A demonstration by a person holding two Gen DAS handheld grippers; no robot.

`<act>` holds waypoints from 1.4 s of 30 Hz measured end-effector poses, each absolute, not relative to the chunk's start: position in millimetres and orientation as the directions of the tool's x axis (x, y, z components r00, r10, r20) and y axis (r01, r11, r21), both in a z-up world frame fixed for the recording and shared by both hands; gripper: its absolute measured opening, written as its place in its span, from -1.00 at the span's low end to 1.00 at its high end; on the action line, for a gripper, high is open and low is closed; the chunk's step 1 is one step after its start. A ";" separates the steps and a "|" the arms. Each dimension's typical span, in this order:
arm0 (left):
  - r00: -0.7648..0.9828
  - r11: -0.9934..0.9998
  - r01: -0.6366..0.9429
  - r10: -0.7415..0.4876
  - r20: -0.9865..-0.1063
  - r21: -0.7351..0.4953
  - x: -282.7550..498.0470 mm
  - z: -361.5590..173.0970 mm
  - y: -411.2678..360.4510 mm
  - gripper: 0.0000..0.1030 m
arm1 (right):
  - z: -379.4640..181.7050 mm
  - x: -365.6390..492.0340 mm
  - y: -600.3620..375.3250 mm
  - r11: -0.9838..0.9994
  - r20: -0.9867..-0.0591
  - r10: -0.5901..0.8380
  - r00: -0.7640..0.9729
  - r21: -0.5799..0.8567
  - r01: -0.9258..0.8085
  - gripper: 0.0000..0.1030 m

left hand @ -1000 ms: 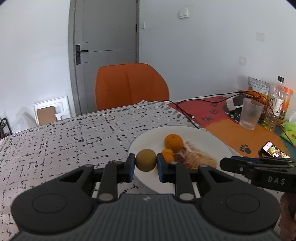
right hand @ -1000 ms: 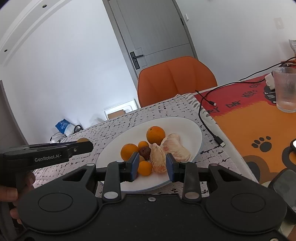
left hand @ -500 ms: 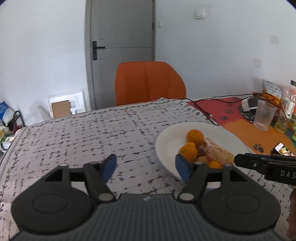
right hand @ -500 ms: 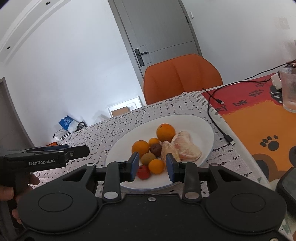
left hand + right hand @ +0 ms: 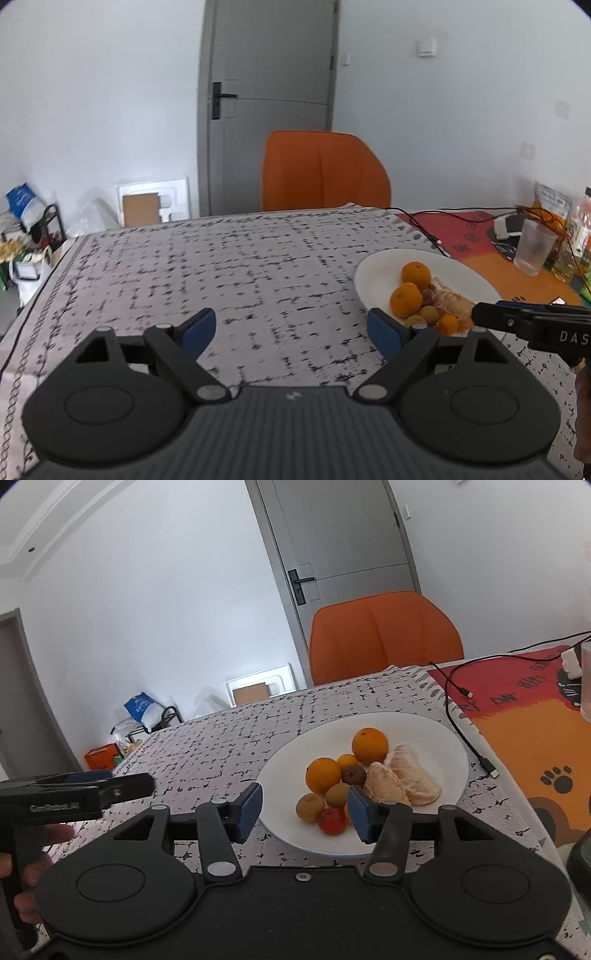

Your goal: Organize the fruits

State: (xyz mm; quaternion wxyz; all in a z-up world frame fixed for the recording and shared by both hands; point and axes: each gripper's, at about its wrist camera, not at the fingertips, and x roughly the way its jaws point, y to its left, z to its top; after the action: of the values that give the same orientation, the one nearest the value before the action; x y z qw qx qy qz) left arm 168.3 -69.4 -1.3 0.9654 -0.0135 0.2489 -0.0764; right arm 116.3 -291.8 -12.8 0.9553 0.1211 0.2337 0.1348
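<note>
A white plate (image 5: 436, 734) on the patterned tablecloth holds two oranges (image 5: 369, 745), small mandarins, a brown fruit (image 5: 353, 774), two yellow-green round fruits (image 5: 310, 807), a small red fruit (image 5: 331, 820) and peeled pomelo segments (image 5: 413, 775). My right gripper (image 5: 304, 814) is open and empty, just in front of the plate's near edge. My left gripper (image 5: 291, 332) is wide open and empty above the cloth, left of the plate (image 5: 380, 266). The right gripper's side shows in the left wrist view (image 5: 532, 325).
An orange chair (image 5: 325, 171) stands behind the table. A red-orange mat (image 5: 535, 716) with a black cable (image 5: 461, 716) lies right of the plate. A glass (image 5: 533, 247), bottles and snack bags stand at the far right. Bags and boxes sit on the floor at left.
My left gripper let go of the yellow-green fruit onto the plate, opened wide and drew back to the left. My right gripper opened wider and pulled back slightly.
</note>
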 end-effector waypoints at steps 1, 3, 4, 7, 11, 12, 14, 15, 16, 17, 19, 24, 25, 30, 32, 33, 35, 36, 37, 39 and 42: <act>0.863 0.988 0.139 -0.156 -0.480 -0.070 166.1 -0.4 -65.4 0.72 | -11.3 115.2 -290.4 0.935 -0.416 0.311 0.855 0.294 -0.197 0.07; 0.867 0.989 0.125 -0.146 -0.477 -0.076 160.4 0.7 -58.3 0.73 | -8.6 112.0 -287.3 0.933 -0.413 0.315 0.854 0.299 -0.200 0.20; 0.870 0.991 0.113 -0.136 -0.473 -0.077 157.2 1.3 -55.2 0.74 | -7.4 110.0 -285.5 0.932 -0.410 0.318 0.855 0.299 -0.203 0.24; 0.876 0.993 0.088 -0.116 -0.468 -0.080 148.8 1.7 -47.0 0.74 | -6.0 105.0 -279.6 0.932 -0.398 0.323 0.859 0.292 -0.215 0.43; 0.876 0.996 0.044 -0.078 -0.477 -0.083 140.4 -2.6 -34.4 0.76 | -8.5 105.0 -273.4 0.926 -0.402 0.341 0.850 0.297 -0.232 0.44; 0.874 0.996 0.033 -0.069 -0.480 -0.083 139.2 -4.3 -30.6 0.77 | -8.9 105.0 -271.9 0.926 -0.403 0.346 0.847 0.294 -0.238 0.45; 0.873 0.996 0.011 -0.052 -0.485 -0.087 136.9 -8.0 -23.7 0.77 | -9.5 104.4 -269.8 0.927 -0.403 0.347 0.847 0.286 -0.244 0.49; 0.871 0.996 0.001 -0.046 -0.489 -0.092 136.4 -9.8 -20.7 0.77 | -9.9 104.3 -268.9 0.927 -0.402 0.347 0.847 0.283 -0.245 0.51; 0.869 0.995 -0.007 -0.042 -0.493 -0.096 136.2 -11.0 -18.1 0.77 | -10.5 104.4 -267.9 0.928 -0.403 0.346 0.847 0.281 -0.246 0.51; 0.868 0.995 -0.014 -0.038 -0.495 -0.101 135.8 -12.0 -15.5 0.77 | -10.8 105.1 -266.6 0.928 -0.405 0.346 0.846 0.281 -0.245 0.51; 0.869 0.994 -0.025 -0.032 -0.494 -0.108 134.1 -12.5 -11.6 0.77 | -10.2 106.5 -264.5 0.928 -0.407 0.347 0.845 0.280 -0.246 0.51; 0.876 0.994 -0.036 -0.018 -0.482 -0.102 123.5 -8.7 -5.6 0.78 | -2.4 102.2 -260.3 0.932 -0.395 0.336 0.855 0.274 -0.239 0.81; 0.876 0.994 -0.039 -0.014 -0.483 -0.100 121.1 -8.5 -4.1 0.80 | -0.7 100.0 -259.0 0.933 -0.390 0.331 0.859 0.270 -0.237 0.85; 0.871 0.994 -0.055 0.001 -0.491 -0.094 108.1 -7.1 3.5 0.84 | 2.4 89.6 -251.2 0.932 -0.394 0.335 0.856 0.269 -0.241 0.99; 0.871 0.993 -0.066 0.008 -0.491 -0.099 101.4 -4.6 7.5 0.86 | 3.6 85.2 -247.6 0.934 -0.399 0.332 0.855 0.265 -0.239 1.00; 0.871 0.992 -0.069 0.010 -0.492 -0.102 97.8 -3.9 9.1 0.88 | 4.2 83.3 -246.2 0.935 -0.402 0.332 0.853 0.262 -0.240 1.00; 0.871 0.991 -0.074 0.012 -0.491 -0.108 90.3 -2.3 12.1 0.92 | 5.7 77.9 -244.2 0.934 -0.404 0.335 0.851 0.261 -0.244 1.00; 0.871 0.991 -0.077 0.013 -0.492 -0.110 86.4 -1.5 13.4 0.92 | 7.0 75.3 -243.3 0.934 -0.405 0.337 0.850 0.261 -0.245 1.00; 0.871 0.991 -0.081 0.017 -0.492 -0.110 83.4 -0.8 14.1 0.93 | 7.8 73.3 -243.1 0.933 -0.405 0.338 0.849 0.261 -0.247 1.00; 0.871 0.990 -0.088 0.025 -0.491 -0.106 78.5 1.3 14.9 0.95 | 9.5 68.4 -242.7 0.933 -0.402 0.338 0.851 0.259 -0.249 1.00; 0.872 0.991 -0.086 0.025 -0.489 -0.102 71.2 4.9 14.1 1.00 | 11.3 62.9 -242.1 0.937 -0.407 0.332 0.851 0.248 -0.247 1.00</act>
State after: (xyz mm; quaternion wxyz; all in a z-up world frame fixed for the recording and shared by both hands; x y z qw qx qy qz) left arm 71.2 14.1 4.9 0.9656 -0.0603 0.2513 0.0286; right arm 62.9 -242.1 11.3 0.9575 0.0935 0.2271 0.1513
